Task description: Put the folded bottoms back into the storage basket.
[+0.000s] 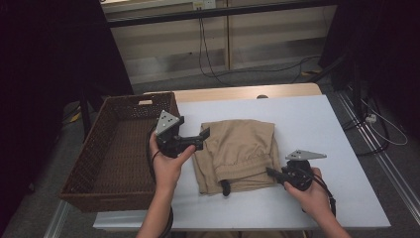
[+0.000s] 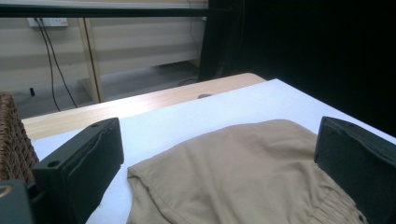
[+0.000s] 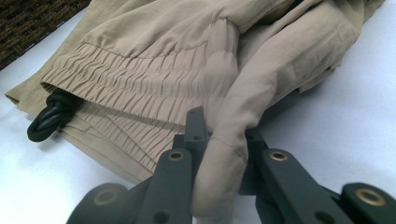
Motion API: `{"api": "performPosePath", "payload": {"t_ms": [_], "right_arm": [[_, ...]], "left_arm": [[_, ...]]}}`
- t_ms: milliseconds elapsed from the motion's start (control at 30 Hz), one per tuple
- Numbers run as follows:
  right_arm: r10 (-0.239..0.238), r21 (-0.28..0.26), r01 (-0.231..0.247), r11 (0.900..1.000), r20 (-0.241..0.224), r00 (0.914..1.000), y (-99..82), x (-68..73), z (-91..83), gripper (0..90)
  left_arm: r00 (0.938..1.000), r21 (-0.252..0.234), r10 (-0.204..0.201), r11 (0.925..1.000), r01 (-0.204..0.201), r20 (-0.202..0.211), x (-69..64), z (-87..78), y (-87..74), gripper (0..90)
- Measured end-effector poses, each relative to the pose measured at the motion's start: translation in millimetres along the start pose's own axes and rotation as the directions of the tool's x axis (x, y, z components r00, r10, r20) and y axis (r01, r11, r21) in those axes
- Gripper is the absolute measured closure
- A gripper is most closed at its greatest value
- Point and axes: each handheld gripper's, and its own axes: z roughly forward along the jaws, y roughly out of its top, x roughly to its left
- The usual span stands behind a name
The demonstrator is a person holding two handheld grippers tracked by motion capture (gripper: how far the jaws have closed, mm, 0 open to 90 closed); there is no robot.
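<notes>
Dim room, dark corners, soft shadows, evenly lit tabletop, mild blur

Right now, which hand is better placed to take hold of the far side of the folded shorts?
Left. The left gripper hovers open at the far left edge of the shorts, beside the basket. The right gripper is shut on a fold at the near right.
</notes>
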Motion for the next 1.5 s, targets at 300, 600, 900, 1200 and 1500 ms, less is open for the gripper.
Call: {"api": "performPosePath", "payload": {"t_ms": [300,600,900,1200,1500], "right_arm": [[-0.003,0.002,0.003,1.0,0.0,1.0,-0.1,-0.2,0.1,80.0],[-0.013,0.0,0.013,0.9999,0.002,0.9999,-0.3,0.2,0.3,79.9],[-0.012,0.003,0.012,0.9999,0.002,0.9999,-1.5,-0.4,0.8,79.9],[-0.011,0.004,0.011,0.9999,-0.002,0.9999,-1.4,-1.6,1.6,79.9],[-0.007,0.006,0.007,1.0,-0.001,1.0,-1.8,-1.8,2.3,79.8]], "left_arm": [[0.9995,0.026,-0.026,0.9993,0.027,-0.015,7.2,13.9,-6.7,1.8],[0.9972,0.062,-0.065,0.9958,0.067,-0.036,17.1,32.6,-16.9,1.9],[0.9962,0.114,-0.072,0.9905,0.077,-0.049,24.3,54.8,-29.5,2.1],[0.992,0.129,-0.102,0.9855,0.111,-0.074,32.3,66.9,-38.1,2.5],[0.9883,0.173,-0.123,0.9754,0.137,-0.09,42.0,75.8,-48.2,3.1]]}}
